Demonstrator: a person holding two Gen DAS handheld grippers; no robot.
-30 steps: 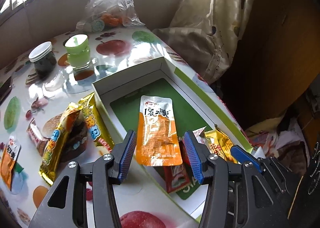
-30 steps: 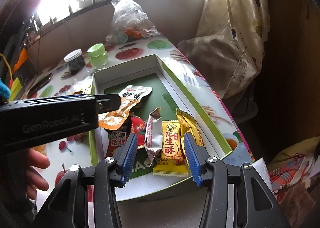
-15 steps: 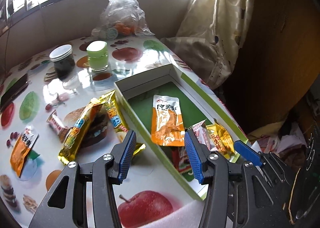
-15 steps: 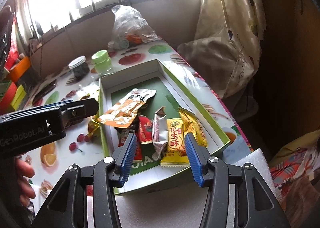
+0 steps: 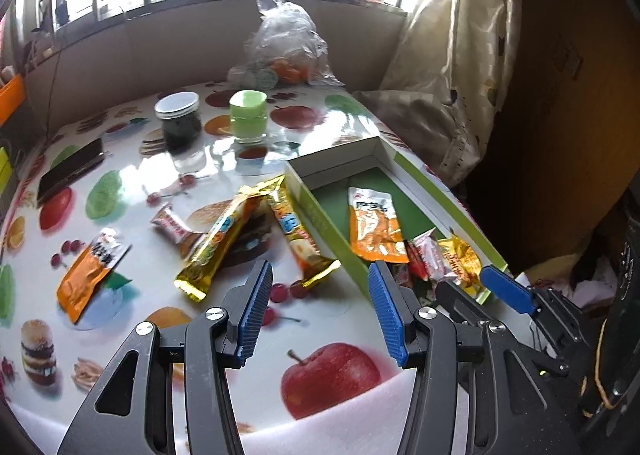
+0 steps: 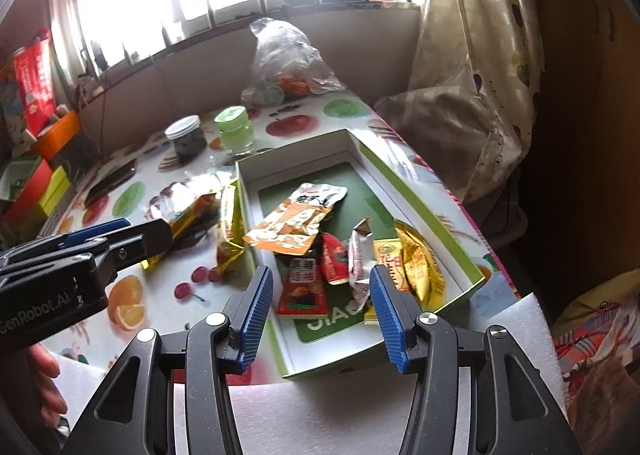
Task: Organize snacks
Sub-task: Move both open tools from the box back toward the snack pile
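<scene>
Hovering empty with blue pads apart, the left gripper [image 5: 318,297] has two long gold snack bars [image 5: 224,239] just ahead on the fruit-print table [image 5: 328,371]; the right gripper [image 6: 320,297], also apart and empty, faces the shallow green-lined cardboard box [image 6: 420,207] of mixed snack packets [image 6: 304,223].

I see a shallow white box with green rim [image 6: 424,211] lying open on the fruit-print table. Inside it, an orange pouch [image 6: 294,225] lies flat beside red packets [image 6: 316,275], a white wrapper [image 6: 360,263] and yellow packets [image 6: 416,263]. Outside the box lie two gold bars [image 5: 228,239], a small white candy [image 5: 172,225] and another orange pouch [image 5: 90,269].
</scene>
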